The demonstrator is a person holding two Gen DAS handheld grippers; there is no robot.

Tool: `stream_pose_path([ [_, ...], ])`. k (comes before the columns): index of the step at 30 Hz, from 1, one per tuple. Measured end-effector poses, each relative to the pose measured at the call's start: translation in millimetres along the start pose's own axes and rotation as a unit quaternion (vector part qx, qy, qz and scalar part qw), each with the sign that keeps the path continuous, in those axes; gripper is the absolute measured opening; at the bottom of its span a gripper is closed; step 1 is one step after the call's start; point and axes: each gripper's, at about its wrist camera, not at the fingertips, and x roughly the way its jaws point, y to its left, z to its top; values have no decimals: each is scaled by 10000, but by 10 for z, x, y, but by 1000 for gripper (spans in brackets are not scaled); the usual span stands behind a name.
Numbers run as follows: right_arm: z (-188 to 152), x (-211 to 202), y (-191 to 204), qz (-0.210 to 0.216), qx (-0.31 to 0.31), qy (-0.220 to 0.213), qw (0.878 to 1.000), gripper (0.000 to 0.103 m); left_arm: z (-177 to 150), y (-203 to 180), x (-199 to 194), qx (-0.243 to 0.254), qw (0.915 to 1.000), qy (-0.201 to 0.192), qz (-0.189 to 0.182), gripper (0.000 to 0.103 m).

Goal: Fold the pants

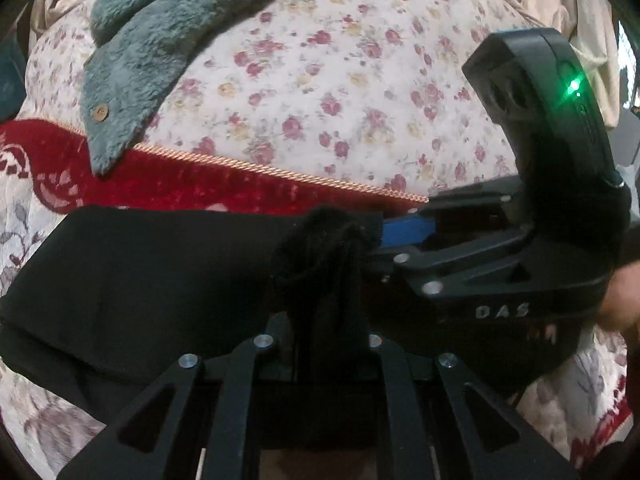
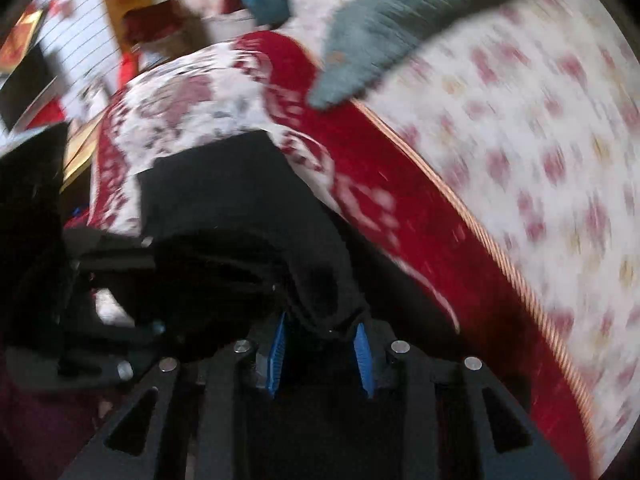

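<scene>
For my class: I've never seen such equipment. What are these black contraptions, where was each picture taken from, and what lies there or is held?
No robot: a person holds a two-finger gripper in each hand, each with a camera looking along its fingers. One picture comes from the left gripper, shut on a bunch of black pants. The other, blurred, comes from the right gripper; pants cloth sits between its blue pads. The pants lie on a red patterned cover, beside a flowered sheet and a grey fuzzy cloth.
</scene>
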Motion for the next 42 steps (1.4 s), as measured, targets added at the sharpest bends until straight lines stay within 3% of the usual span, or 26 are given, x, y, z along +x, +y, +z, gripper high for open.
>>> stream_pose_path([
  [4, -127, -195, -163, -101, 315, -278, 9991, 34, 79, -202, 37, 6, 10000, -14, -30, 12],
  [11, -346, -193, -271, -280, 671, -268, 9970, 37, -7, -397, 191, -63, 9998, 201, -12, 14],
  [12, -399, -159, -317, -307, 870, -221, 9955, 44, -29, -395, 208, -54, 9997, 255, -6, 19],
  [13, -443, -127, -364, -353, 1065, -131, 9936, 58, -57, -382, 227, -37, 9994, 334, -20, 23],
  [14, -493, -104, -411, -438, 1243, -25, 9913, 66, -81, -369, 228, -6, 9991, 408, -76, 34],
  [15, -559, -118, -457, -528, 1426, 25, 9884, 77, -95, -346, 203, 4, 9986, 464, -253, 55],
  [18, -694, -330, -477, -494, 1697, -342, 9837, 78, -102, -262, 24, -76, 9965, 364, -754, 91],
  [19, -738, -429, -477, -526, 1833, -477, 9805, 78, -107, -217, -93, -84, 9965, 172, -810, 94],
  [22, -844, -734, -457, -397, 2226, -968, 9693, 80, -104, -127, -352, 26, 9979, -110, -630, 96],
  [28, -1039, -1203, -291, -372, 2774, -1662, 9455, 81, -100, 4, -549, 51, 9993, -109, -366, 96],
  [35, -1454, -1489, -53, -484, 3363, -1691, 9252, 83, -83, -164, -689, 31, 9987, -135, -484, 96],
  [42, -1924, -1770, 88, -916, 3846, -1736, 9020, 84, -50, -525, -750, 464, 9972, -169, -570, 96],
])
